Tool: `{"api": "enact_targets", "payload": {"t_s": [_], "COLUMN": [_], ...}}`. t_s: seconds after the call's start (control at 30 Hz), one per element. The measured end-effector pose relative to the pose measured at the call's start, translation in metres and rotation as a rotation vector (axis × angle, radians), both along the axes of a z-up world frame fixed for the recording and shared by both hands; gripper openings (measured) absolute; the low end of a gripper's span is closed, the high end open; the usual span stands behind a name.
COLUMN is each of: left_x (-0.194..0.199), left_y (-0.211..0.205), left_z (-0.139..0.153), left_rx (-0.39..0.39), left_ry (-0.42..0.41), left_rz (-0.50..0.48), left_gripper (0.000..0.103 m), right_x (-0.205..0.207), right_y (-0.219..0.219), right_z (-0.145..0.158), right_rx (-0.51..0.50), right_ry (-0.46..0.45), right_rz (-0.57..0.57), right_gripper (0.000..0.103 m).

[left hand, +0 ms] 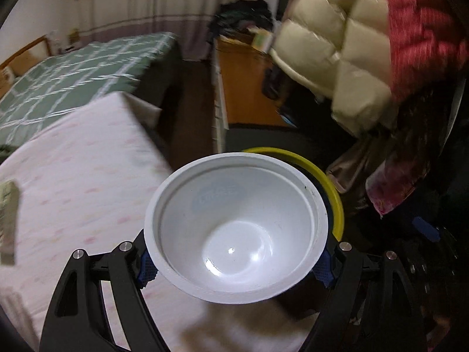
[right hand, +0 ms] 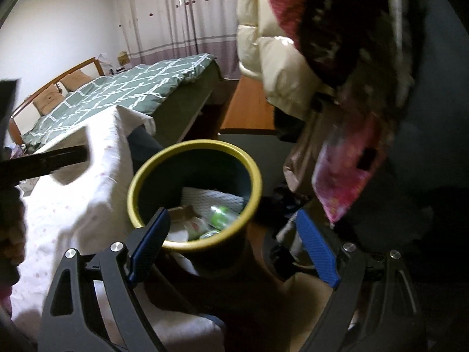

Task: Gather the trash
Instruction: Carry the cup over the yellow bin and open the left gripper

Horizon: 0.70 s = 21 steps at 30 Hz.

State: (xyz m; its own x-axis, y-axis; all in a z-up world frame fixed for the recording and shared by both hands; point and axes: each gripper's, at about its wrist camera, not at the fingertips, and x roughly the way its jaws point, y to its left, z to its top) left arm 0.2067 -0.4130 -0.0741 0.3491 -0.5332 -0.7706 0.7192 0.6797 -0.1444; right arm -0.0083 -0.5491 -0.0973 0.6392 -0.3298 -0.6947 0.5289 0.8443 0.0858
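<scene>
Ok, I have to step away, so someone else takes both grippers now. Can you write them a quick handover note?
Left hand-held gripper: shut on the empty white plastic bowl, held near the yellow-rimmed dark trash bin, partly over its rim.
Right hand-held gripper: open, empty, hovering by the bin.
Done: bin already holds a bottle and wrappers.
Left: probably drop the bowl in.

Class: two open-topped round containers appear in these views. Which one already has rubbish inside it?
The yellow-rimmed bin on the floor beside the cloth-covered table: paper and packaging lie inside. The white bowl, gripped by the left gripper, looks empty.
</scene>
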Motion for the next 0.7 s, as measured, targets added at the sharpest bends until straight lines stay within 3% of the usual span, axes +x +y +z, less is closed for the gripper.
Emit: {"api": "enact_targets", "payload": {"t_s": [0.27, 0.37, 0.53, 0.7], "left_x": [0.009, 0.013, 0.012, 0.009], "left_y": [-0.072, -0.084, -0.079, -0.055], "left_z": [-0.044, -0.052, -0.048, -0.025], "left_rx": [0.074, 0.078, 0.058, 0.025], "left_ry": [0.067, 0.086, 0.091, 0.073], "left_rz": [-0.051, -0.051, -0.048, -0.036], "left_gripper": [0.081, 0.087, 0.088, 0.089], "right_x": [-0.012, -0.012, -0.013, -0.007], "right_y": [-0.014, -0.016, -0.016, -0.012], "right_z": [-0.009, -0.011, -0.015, -0.016], "right_rx": [0.026, 0.034, 0.045, 0.047], "right_ry": [0.004, 0.011, 0.016, 0.019], "right_rz": [-0.016, -0.019, -0.019, -0.004], "right_gripper": [0.083, 0.083, 0.083, 0.083]}}
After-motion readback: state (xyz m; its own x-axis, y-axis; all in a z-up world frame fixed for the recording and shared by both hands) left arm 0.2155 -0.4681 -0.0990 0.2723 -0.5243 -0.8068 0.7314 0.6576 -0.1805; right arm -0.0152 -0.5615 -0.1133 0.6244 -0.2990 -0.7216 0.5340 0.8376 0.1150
